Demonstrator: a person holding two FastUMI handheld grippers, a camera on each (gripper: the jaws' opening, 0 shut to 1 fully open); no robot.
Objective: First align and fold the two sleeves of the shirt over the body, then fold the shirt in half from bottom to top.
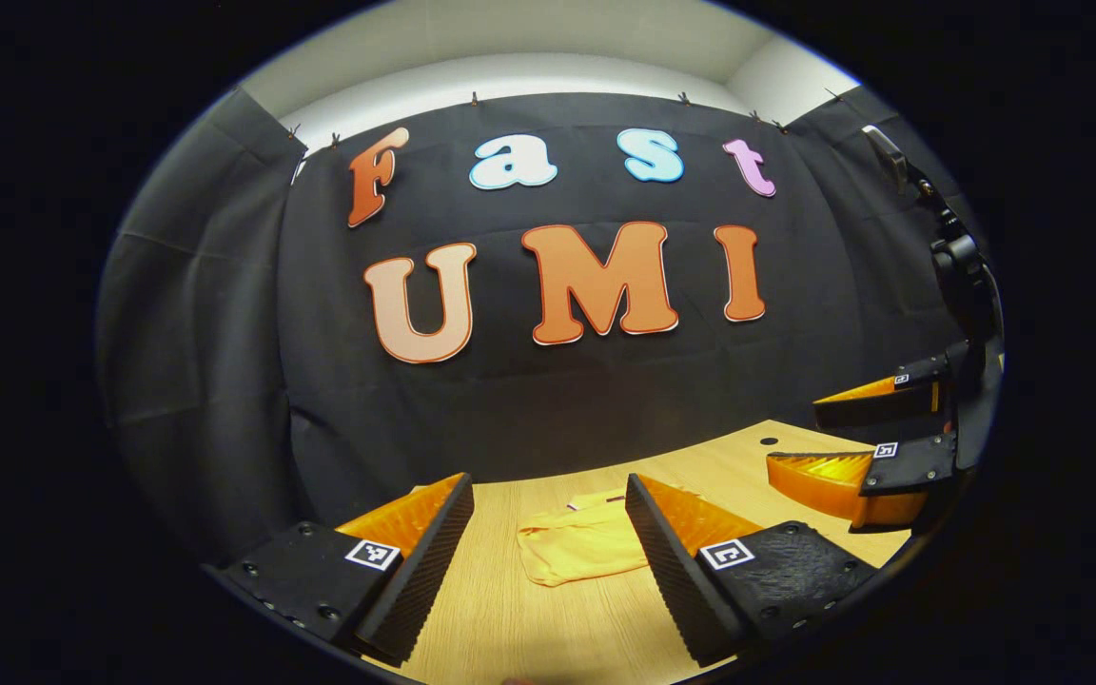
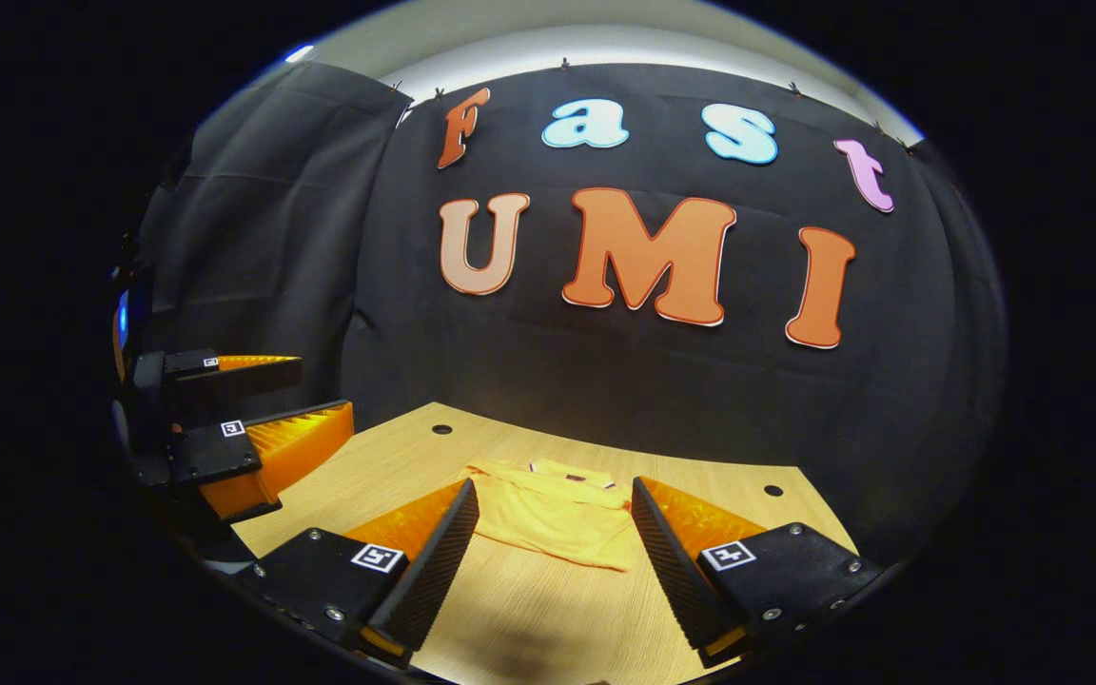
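Yellow fabric marks the centre of the scene: a small yellow cloth shirt (image 2: 557,518) lies on the pale wood-grain bench (image 2: 529,618), toward the far side, in front of the black cloth wall. In the right gripper view it reads as a compact, roughly rectangular bundle with a collar at its far edge, and no sleeve is seen spread out to either side. That suggests the folding is well advanced, perhaps finished, though the layers are too small to confirm whether the bottom-to-top fold has been made. The left gripper (image 1: 548,533) hovers above the near bench, jaws spread wide and holding nothing, the shirt visible beyond the gap between them. The right gripper (image 2: 553,533) hangs likewise, wide apart and empty, clear of the cloth. Each gripper appears at the edge of the other's view, raised above the bench and well apart from the shirt.
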